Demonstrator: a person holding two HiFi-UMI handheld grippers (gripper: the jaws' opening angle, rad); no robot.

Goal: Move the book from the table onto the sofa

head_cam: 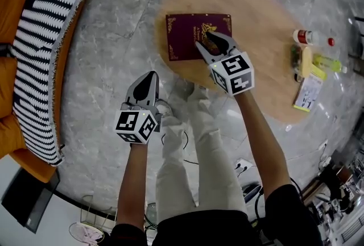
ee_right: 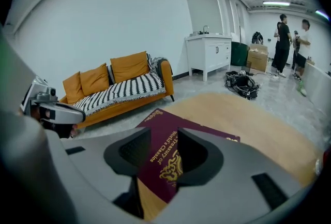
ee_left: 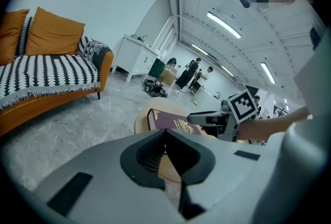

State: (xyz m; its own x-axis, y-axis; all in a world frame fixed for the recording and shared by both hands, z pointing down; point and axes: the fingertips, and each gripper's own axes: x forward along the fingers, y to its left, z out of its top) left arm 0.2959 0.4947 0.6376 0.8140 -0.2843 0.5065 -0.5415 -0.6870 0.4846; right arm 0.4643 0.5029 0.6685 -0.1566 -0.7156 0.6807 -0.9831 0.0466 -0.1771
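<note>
A maroon hardback book (head_cam: pixel 187 32) with gold lettering lies flat on the oval wooden table (head_cam: pixel 256 6). My right gripper (head_cam: pixel 206 41) hovers over the book's near right part, jaws open; in the right gripper view (ee_right: pixel 164 134) the book's cover (ee_right: pixel 201 132) shows through the gap, with nothing pressed between the pads. My left gripper (head_cam: pixel 151 75) is shut and empty over the grey floor, left of the table; in its own view (ee_left: pixel 165 132) the book (ee_left: pixel 168 120) lies beyond its tips. The orange sofa with a striped throw (head_cam: pixel 45 40) stands at the far left.
On the table's right end are a small bottle (head_cam: pixel 303 36), a yellow-green object (head_cam: pixel 327 63) and a printed packet (head_cam: pixel 308 92). Cables (head_cam: pixel 245 167) lie on the floor near the person's feet. Far behind stand a white cabinet (ee_right: pixel 209 55), bags (ee_right: pixel 242 84) and some people (ee_right: pixel 289 36).
</note>
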